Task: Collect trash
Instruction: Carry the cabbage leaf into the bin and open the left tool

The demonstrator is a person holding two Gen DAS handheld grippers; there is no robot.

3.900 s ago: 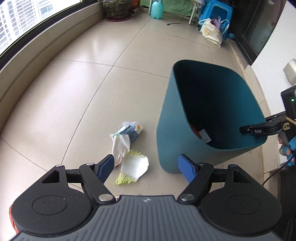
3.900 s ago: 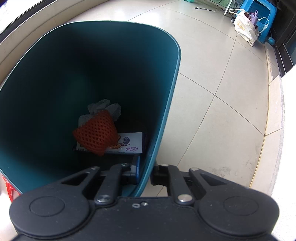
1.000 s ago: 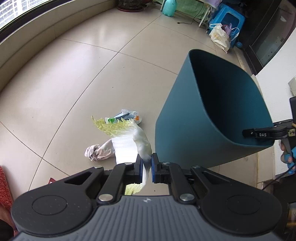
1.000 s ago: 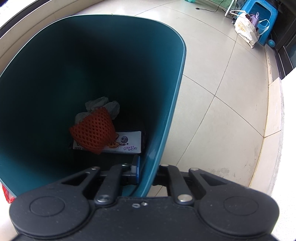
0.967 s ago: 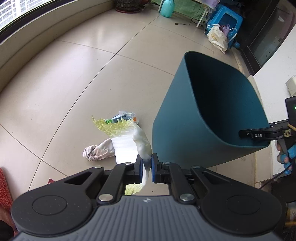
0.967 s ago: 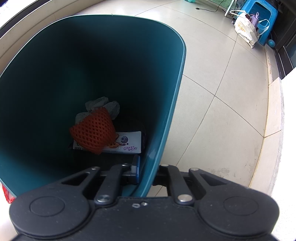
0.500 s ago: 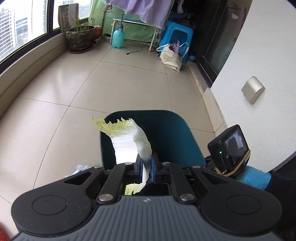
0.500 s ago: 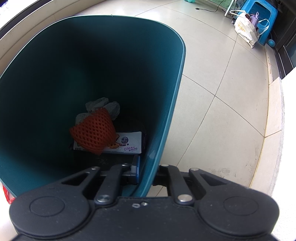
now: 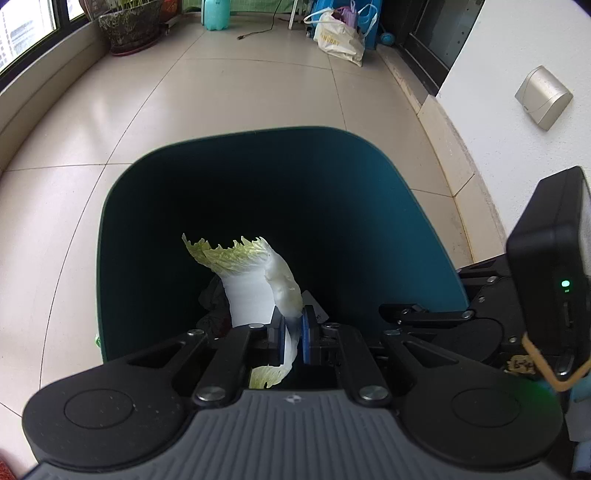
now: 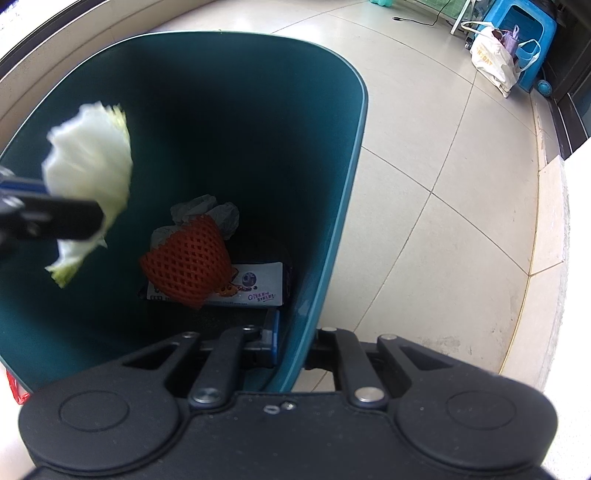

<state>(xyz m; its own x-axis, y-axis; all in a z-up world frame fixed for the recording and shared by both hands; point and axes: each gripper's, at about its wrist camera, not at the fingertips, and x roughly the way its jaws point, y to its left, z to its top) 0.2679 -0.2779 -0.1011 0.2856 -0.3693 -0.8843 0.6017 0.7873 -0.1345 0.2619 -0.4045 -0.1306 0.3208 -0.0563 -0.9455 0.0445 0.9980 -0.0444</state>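
A white and pale green cabbage leaf (image 9: 255, 284) stands up between the blue pads of my left gripper (image 9: 292, 338), which is shut on it above the open mouth of the teal bin (image 9: 110, 221). In the right wrist view the same cabbage leaf (image 10: 92, 173) hangs blurred at the bin's left side, held by the dark left gripper (image 10: 48, 214). My right gripper (image 10: 293, 345) is shut on the near rim of the teal bin (image 10: 347, 177). Inside lie an orange foam net (image 10: 188, 262), a printed carton (image 10: 255, 290) and crumpled grey paper (image 10: 207, 210).
Beige tiled floor surrounds the bin. A white shopping bag (image 9: 338, 37) and a blue stool (image 10: 524, 33) stand far back, with a potted plant (image 9: 129, 26) and a teal bottle (image 9: 216, 11) by the window ledge. A white wall (image 9: 517, 74) runs along the right.
My left gripper carried the cabbage leaf from beside the bin, away from the floor litter, to over the bin's opening. The right gripper kept its hold on the rim without moving.
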